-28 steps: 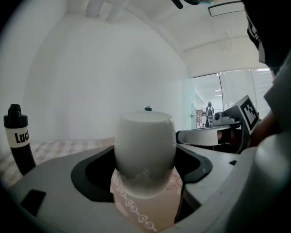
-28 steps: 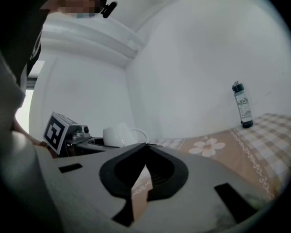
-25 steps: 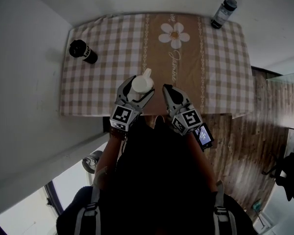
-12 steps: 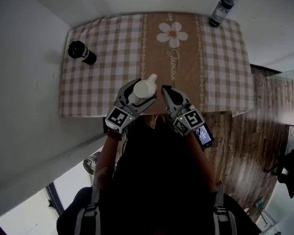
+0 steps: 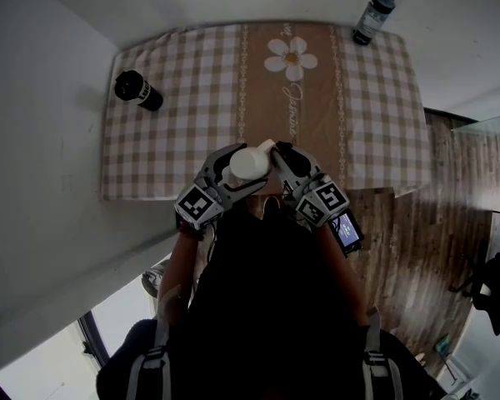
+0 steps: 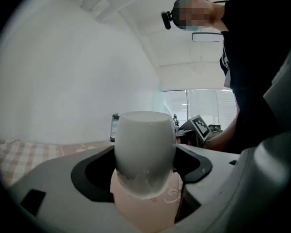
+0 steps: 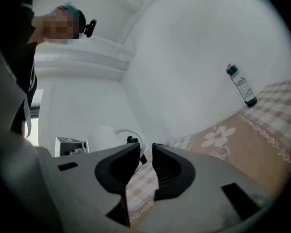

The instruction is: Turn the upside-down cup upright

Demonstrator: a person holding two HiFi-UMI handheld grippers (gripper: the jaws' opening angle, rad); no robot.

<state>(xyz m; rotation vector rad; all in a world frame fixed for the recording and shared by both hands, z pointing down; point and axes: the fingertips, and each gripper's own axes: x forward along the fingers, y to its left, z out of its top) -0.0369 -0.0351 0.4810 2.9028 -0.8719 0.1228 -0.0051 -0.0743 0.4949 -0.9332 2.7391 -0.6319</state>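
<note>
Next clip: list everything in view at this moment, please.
cup: one, white, above the table's near edge
flask: one, black, table's left side
bottle: one, clear with a dark cap, table's far right corner
tablecloth: one, beige check with a daisy, covering the table
floor: brown wood, right of the table
person: one, dark top
left gripper: grey, shut on the cup
right gripper: grey, beside the cup, jaws opening, nothing between them
</note>
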